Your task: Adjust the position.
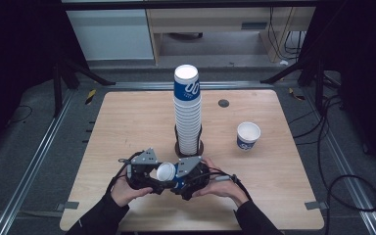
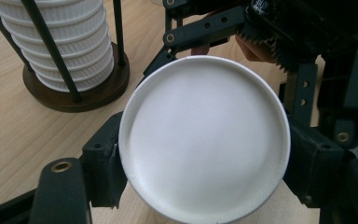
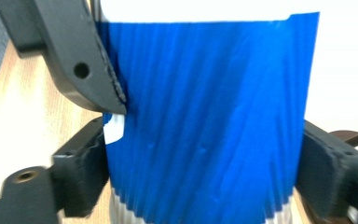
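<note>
A blue and white paper cup [image 1: 166, 171] lies on its side above the table's front middle, between my two grippers. My left gripper [image 1: 157, 175] comes from the left and is shut on the cup's white round end [image 2: 205, 140], one pad [image 2: 103, 163] pressing on each side. My right gripper [image 1: 177, 179] comes from the right with the blue wall [image 3: 205, 116] between its jaws. Its pads [image 3: 81, 172] stand beside the cup without pressing, so it is open. A left jaw tip touches the blue wall in the right gripper view.
A tall stack of like cups [image 1: 187, 112] stands in a black wire holder on a round wooden base [image 2: 98, 93], just behind the grippers. Another single cup [image 1: 248, 135] stands upright at the right. The wooden table [image 1: 127, 122] has a small black grommet [image 1: 223, 103].
</note>
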